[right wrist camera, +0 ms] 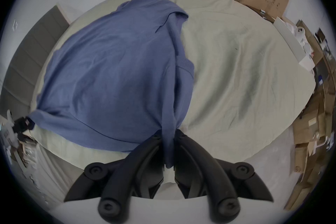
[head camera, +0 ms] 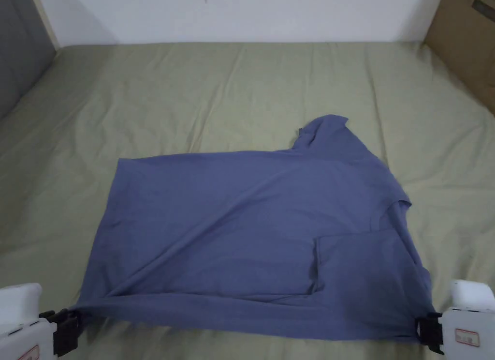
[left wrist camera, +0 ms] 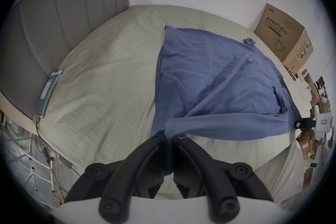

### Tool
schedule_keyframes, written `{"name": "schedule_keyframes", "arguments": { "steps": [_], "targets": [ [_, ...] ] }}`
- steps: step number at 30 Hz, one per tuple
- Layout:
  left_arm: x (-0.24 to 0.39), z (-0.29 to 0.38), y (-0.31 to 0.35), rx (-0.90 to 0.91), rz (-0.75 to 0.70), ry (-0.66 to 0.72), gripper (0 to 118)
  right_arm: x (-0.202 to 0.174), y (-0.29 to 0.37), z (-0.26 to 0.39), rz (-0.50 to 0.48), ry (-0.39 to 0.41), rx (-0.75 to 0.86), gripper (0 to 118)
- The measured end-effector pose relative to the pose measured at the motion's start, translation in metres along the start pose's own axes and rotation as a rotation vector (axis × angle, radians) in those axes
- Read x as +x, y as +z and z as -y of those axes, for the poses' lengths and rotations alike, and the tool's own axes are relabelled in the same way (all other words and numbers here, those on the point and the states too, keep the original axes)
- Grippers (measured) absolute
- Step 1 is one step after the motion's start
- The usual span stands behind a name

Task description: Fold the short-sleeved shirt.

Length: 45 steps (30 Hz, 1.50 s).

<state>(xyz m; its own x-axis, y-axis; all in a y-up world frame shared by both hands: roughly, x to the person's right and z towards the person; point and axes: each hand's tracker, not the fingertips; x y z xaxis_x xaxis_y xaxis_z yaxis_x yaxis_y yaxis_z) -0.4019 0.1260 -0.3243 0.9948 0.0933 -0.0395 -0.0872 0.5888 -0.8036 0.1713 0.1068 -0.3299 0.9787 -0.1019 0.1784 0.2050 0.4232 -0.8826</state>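
The left gripper is clamped on one near corner of the shirt, cloth bunched between its jaws. The right gripper grips the other near corner the same way. Between them the near edge is pulled taut, just off the bed.

The shirt lies sideways across the green sheet, collar end to the right, far sleeve sticking out beyond. The near sleeve seems already turned in over the body, so one lengthwise fold looks made or under way. The far sleeve, further folds and smoothing remain; diagonal wrinkles run across the body.

The head view gives the whole outline and both grippers at the bottom corners. The left gripper view adds a headboard, a phone-like item and a box. The right gripper view shows the bunched cloth at the collar side and clutter beside the bed.
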Motion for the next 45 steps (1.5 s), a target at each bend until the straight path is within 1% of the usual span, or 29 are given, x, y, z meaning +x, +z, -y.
{"name": "schedule_keyframes", "arguments": {
  "steps": [3, 5, 8, 11, 12, 13, 14, 16, 17, 18, 22, 24, 25, 26, 27, 28, 29, 32, 33, 35, 36, 37, 38, 39, 40, 41, 42, 43, 45],
  "targets": [
    [0.007, -0.014, 0.009, 0.016, 0.002, -0.031, 7, 0.002, 0.025, -0.014, -0.075, -0.111, 0.068, 8],
    [0.015, -0.030, 0.014, 0.029, -0.004, -0.052, 7, 0.003, 0.037, -0.031, -0.124, -0.124, 0.082, 8],
    [0.016, -0.061, 0.004, 0.054, -0.007, -0.072, 7, 0.000, 0.043, -0.066, -0.137, -0.140, 0.121, 8],
    [0.018, -0.096, -0.024, 0.030, 0.005, -0.089, 8, -0.005, 0.021, -0.112, -0.115, -0.158, 0.132, 8],
    [0.018, -0.103, -0.034, 0.022, 0.006, -0.088, 19, -0.007, 0.010, -0.126, -0.102, -0.176, 0.126, 8],
    [0.021, -0.112, -0.047, 0.021, 0.003, -0.084, 40, -0.009, -0.006, -0.137, -0.104, -0.176, 0.104, 10],
    [0.020, -0.117, -0.059, 0.011, -0.005, -0.075, 58, -0.011, -0.022, -0.148, -0.087, -0.182, 0.059, 18],
    [0.015, -0.122, -0.072, -0.045, -0.079, -0.059, 75, -0.015, -0.038, -0.161, -0.008, -0.184, 0.006, 33],
    [0.013, -0.123, -0.074, -0.045, -0.073, -0.052, 89, -0.016, -0.038, -0.162, 0.024, -0.186, 0.008, 62],
    [0.009, -0.120, -0.070, -0.030, -0.073, -0.033, 91, -0.017, -0.034, -0.163, 0.009, -0.184, 0.030, 89],
    [-0.014, -0.097, -0.042, 0.002, -0.048, 0.046, 92, -0.007, 0.006, -0.144, -0.029, -0.159, 0.148, 91],
    [-0.023, -0.075, -0.025, 0.001, -0.036, 0.090, 88, 0.002, 0.028, -0.124, -0.044, -0.151, 0.179, 90],
    [-0.024, -0.067, -0.019, -0.002, -0.005, 0.116, 77, 0.004, 0.036, -0.111, -0.051, -0.146, 0.195, 89],
    [-0.025, -0.056, -0.013, -0.002, 0.022, 0.126, 49, 0.004, 0.040, -0.102, -0.051, -0.142, 0.192, 80],
    [-0.025, -0.046, -0.009, -0.004, 0.036, 0.131, 4, 0.004, 0.045, -0.086, -0.056, -0.129, 0.192, 43],
    [-0.024, -0.035, -0.009, -0.010, 0.032, 0.133, 0, 0.003, 0.047, -0.066, -0.050, -0.133, 0.192, 7],
    [-0.020, -0.029, -0.008, -0.008, 0.031, 0.135, 0, 0.003, 0.043, -0.051, -0.029, -0.178, 0.152, 1],
    [-0.011, -0.022, -0.017, -0.035, 0.057, 0.092, 1, 0.004, 0.036, -0.026, -0.104, -0.241, 0.092, 1],
    [-0.006, -0.029, -0.024, -0.031, 0.059, 0.090, 16, 0.003, 0.034, -0.019, -0.096, -0.255, 0.091, 1],
    [-0.003, -0.041, -0.037, -0.030, 0.066, 0.106, 82, 0.003, 0.027, -0.017, -0.094, -0.265, 0.070, 1],
    [-0.002, -0.047, -0.048, -0.038, 0.073, 0.118, 108, 0.003, 0.027, -0.013, -0.094, -0.274, 0.073, 1],
    [-0.002, -0.054, -0.062, -0.038, 0.081, 0.124, 110, 0.003, 0.027, -0.011, -0.109, -0.278, 0.075, 1],
    [-0.001, -0.055, -0.074, -0.037, 0.074, 0.126, 104, 0.003, 0.027, -0.012, -0.119, -0.282, 0.074, 1],
    [0.001, -0.056, -0.084, -0.053, 0.040, 0.139, 79, 0.002, 0.028, -0.013, -0.119, -0.291, 0.080, 1],
    [0.001, -0.054, -0.094, -0.100, 0.013, 0.133, 64, 0.002, 0.029, -0.014, -0.120, -0.295, 0.092, 3],
    [0.009, -0.054, -0.102, -0.160, -0.055, 0.114, 61, 0.003, 0.029, -0.015, -0.126, -0.289, 0.099, 13],
    [0.013, -0.052, -0.094, -0.083, -0.087, 0.088, 44, 0.002, 0.028, -0.020, -0.121, -0.284, 0.099, 47],
    [0.015, -0.054, -0.086, -0.067, -0.063, 0.080, 19, 0.003, 0.026, -0.027, -0.119, -0.281, 0.099, 75],
    [0.007, -0.058, -0.085, -0.047, -0.019, 0.109, 6, 0.005, 0.014, -0.044, -0.112, -0.252, 0.102, 85]
  ]
}}
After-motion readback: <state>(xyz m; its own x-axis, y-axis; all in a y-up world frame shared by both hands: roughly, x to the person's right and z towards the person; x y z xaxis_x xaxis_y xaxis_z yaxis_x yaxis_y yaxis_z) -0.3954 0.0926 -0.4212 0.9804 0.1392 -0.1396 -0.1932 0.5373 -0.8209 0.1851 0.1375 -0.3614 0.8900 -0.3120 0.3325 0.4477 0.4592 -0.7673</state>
